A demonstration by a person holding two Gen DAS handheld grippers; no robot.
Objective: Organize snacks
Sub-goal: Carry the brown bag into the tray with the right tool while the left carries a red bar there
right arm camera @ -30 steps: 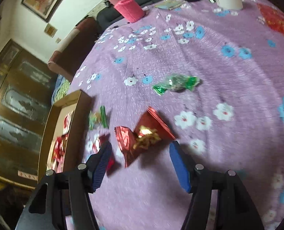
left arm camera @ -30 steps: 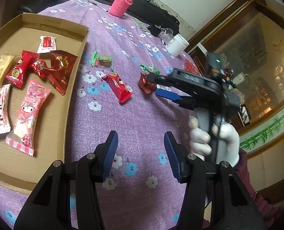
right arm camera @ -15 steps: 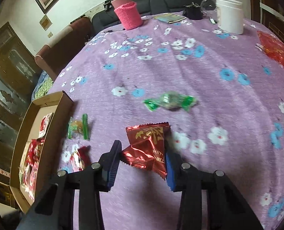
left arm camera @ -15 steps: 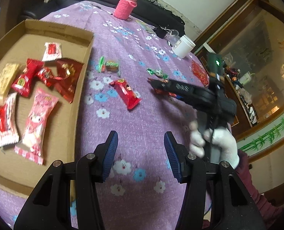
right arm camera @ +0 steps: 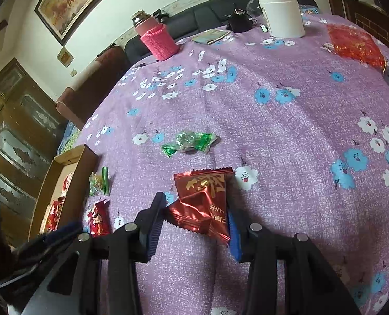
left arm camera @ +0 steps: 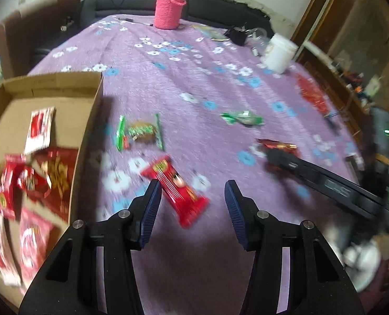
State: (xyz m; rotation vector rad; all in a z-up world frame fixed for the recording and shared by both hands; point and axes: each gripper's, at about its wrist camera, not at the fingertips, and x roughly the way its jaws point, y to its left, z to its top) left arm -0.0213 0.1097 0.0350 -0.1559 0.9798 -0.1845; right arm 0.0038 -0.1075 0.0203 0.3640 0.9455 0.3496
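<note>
While clamped from both sides between the blue pads (right arm camera: 233, 233) of the right gripper (right arm camera: 194, 223), dark red foil packet (right arm camera: 203, 202), crumpled, gold print facing up, just above the purple flowered tablecloth (right arm camera: 286, 136). Left gripper (left arm camera: 191, 207) spread wide, nothing between its fingers, hovering over a bright red wrapped bar (left arm camera: 174, 189) lying flat on the cloth, near end between the fingertips, blurred. Beyond it, green-edged clear packet (left arm camera: 140, 132) with a brown sweet inside, just beside the wall of the cardboard tray (left arm camera: 89, 120). Inside the tray, several red and pink packets (left arm camera: 52, 176) plus one red-and-white sachet (left arm camera: 39, 128), some overlapping. Farther out on the cloth, green twisted candy (right arm camera: 189, 143), apart from everything else. Toward the far right edge, flat red glittery pouch (right arm camera: 354, 43). At the far side of the table, white lidded jar (right arm camera: 282, 13), small black object (right arm camera: 239, 22) beside it, and flask in a pink knitted sleeve (right arm camera: 157, 38), upright.
</note>
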